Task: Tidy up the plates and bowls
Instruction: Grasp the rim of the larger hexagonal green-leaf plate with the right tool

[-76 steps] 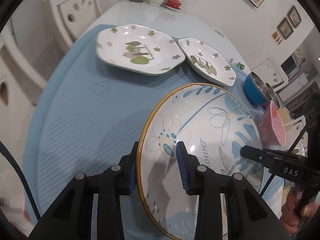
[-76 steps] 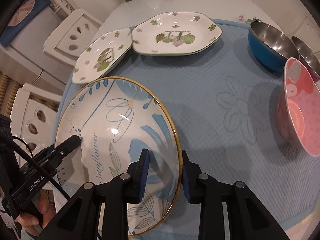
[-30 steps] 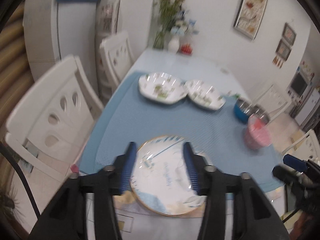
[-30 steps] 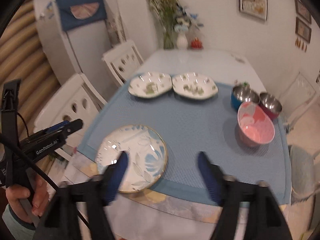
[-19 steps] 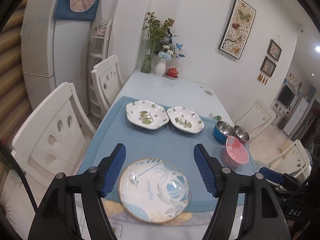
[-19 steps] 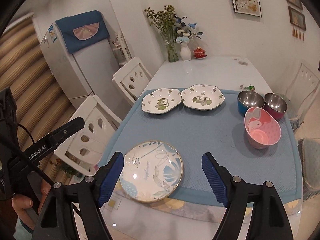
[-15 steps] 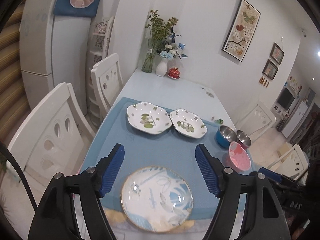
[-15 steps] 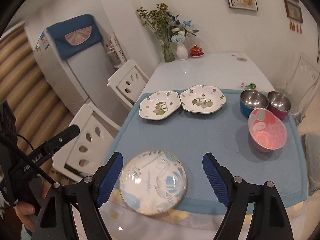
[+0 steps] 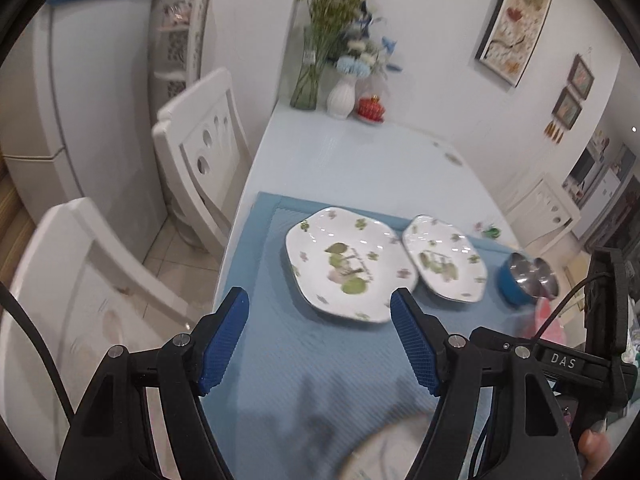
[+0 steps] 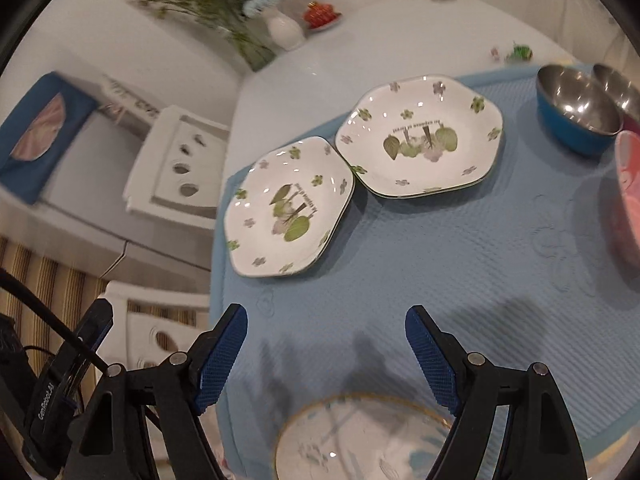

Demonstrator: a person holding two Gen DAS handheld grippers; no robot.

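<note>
Both claws spread wide, holding nothing: left claw, right claw. Versus 0.5 s ago both have dropped lower and closer over the blue mat. Round blue-flower plate now cut off at bottom edge, lying on the mat. Mid-frame: two leaf-print plates, edges touching. Far right: blue bowl, pink bowl. Vase at bench's far end.

Left gripper: black angular arms, blue ribbed pads, silver screws. Right gripper looks the same. A white "DAS" label marks the right one's side, "GenRobot.AI" the left's. Black cables trail beside the arms. A bare thumb shows below the "DAS" label.
</note>
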